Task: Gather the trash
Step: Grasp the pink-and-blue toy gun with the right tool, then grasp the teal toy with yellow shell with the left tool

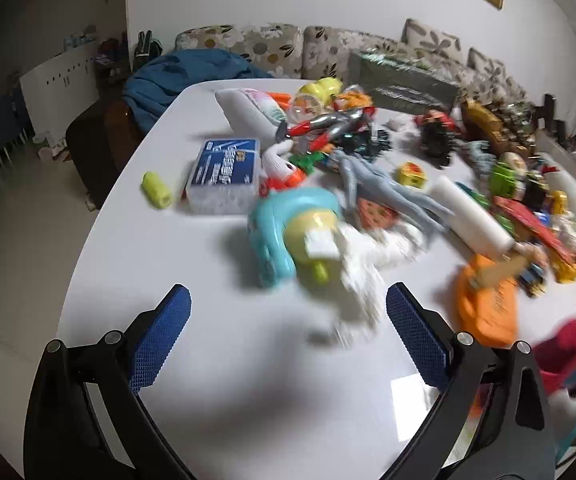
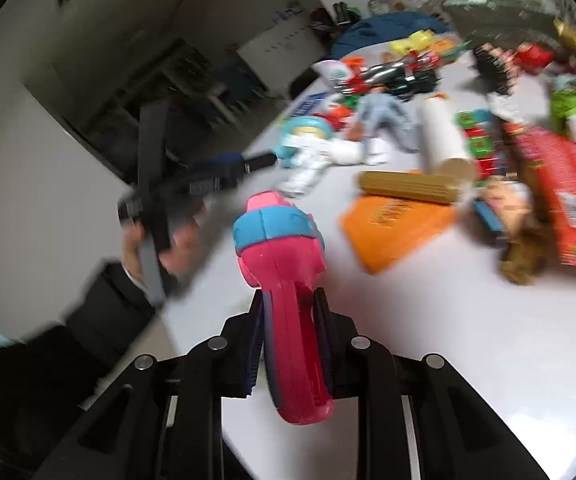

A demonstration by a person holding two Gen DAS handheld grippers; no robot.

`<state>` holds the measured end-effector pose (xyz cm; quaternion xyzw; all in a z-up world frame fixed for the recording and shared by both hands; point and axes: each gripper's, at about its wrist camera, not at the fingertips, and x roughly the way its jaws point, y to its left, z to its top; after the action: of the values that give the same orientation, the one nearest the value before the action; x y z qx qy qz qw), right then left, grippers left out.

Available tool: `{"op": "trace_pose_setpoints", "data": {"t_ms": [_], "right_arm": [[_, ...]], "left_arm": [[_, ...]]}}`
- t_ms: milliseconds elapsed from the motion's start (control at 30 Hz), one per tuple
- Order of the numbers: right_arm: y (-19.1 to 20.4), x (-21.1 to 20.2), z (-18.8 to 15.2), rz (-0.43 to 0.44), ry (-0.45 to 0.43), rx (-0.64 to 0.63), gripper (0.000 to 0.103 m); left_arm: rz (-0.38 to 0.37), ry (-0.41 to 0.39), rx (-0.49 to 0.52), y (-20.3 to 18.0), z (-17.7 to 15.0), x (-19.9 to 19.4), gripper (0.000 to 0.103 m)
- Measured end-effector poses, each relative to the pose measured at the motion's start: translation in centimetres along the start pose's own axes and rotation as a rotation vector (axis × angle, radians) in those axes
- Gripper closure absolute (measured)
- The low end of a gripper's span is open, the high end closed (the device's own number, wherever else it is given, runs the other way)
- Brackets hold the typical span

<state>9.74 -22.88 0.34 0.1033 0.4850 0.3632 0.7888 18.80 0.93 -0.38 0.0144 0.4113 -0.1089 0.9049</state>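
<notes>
Pink toy [image 2: 284, 280] clamped in right jaws, toy clutter [image 1: 368, 168] ahead

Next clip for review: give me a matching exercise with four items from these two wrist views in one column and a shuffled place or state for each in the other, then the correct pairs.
Things:
1. left gripper
2. pink and blue plastic toy
3. small yellow-green plastic cylinder
4. flat orange plastic piece

Places or states:
A. lies alone on the white table, left of the blue-labelled box
B. open, nothing between its fingers
C. clamped in the right gripper
D. lies under one end of the tan ribbed roll

Pairs: 1-B, 2-C, 3-A, 4-D
</notes>
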Motion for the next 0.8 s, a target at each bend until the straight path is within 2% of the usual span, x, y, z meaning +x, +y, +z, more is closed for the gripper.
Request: {"op": "trace_pose_setpoints", "data": {"t_ms": [167,233,300,367,400,433,467,500,533,567,600,700,800], "right_arm": [[-0.2,1.7,0.1,-0.122,0.084,-0.083,0.08],[0.2,2.9,0.5,-0.138,0.102,-0.118,0.08],[0.0,3.4,0.8,-0.148,0.1,-0.132,0.076],[0.1,4.1,1.2,-0.159,0.09,-0.141,0.064],[0.1,4.2,1.1,-0.166,0.085,-0.141,0.064],[0.1,4.7,1.2,-0.178,0.084,-0.144,0.064],[0.1,5.3,1.3,-0.189,0.094,-0.146,0.067],[0.3,5.4,1.0,-0.186,0.095,-0.144,0.068],[0.6,5.5,0.9,-0.176,0.09,-0.144,0.072],[0.8,5.4,0.9,-0.173,0.09,-0.147,0.081],[0.9,5.1,0.7,-0.169,0.09,-0.141,0.083],[0.1,4.9,0.7,-0.105,0.098,-0.064,0.084],[-1.2,3.1,-0.2,0.037,0.055,0.058,0.084]], "left_arm": [[0.062,0.047,0.014,1.0,2.0,3.6,0.007],[0.013,0.066,-0.004,1.6,2.9,4.5,0.007],[-0.015,0.076,-0.013,1.7,3.7,5.3,0.007],[-0.024,0.091,0.004,1.2,4.1,6.3,0.007],[-0.021,0.101,0.006,1.0,4.1,6.8,0.007],[-0.012,0.111,0.012,0.7,4.0,7.3,0.01],[0.007,0.121,0.039,0.1,3.8,7.8,0.025],[0.009,0.12,0.065,-0.4,3.6,7.9,0.029],[0.001,0.097,0.081,-0.8,3.4,7.5,0.04],[0.0,0.096,0.087,-1.2,3.2,7.1,0.041],[0.013,0.077,0.093,-1.6,2.9,6.5,0.041],[0.031,-0.006,0.105,-2.2,2.0,3.4,0.041],[0.029,-0.064,0.071,-2.5,1.5,0.0,0.041]]}}
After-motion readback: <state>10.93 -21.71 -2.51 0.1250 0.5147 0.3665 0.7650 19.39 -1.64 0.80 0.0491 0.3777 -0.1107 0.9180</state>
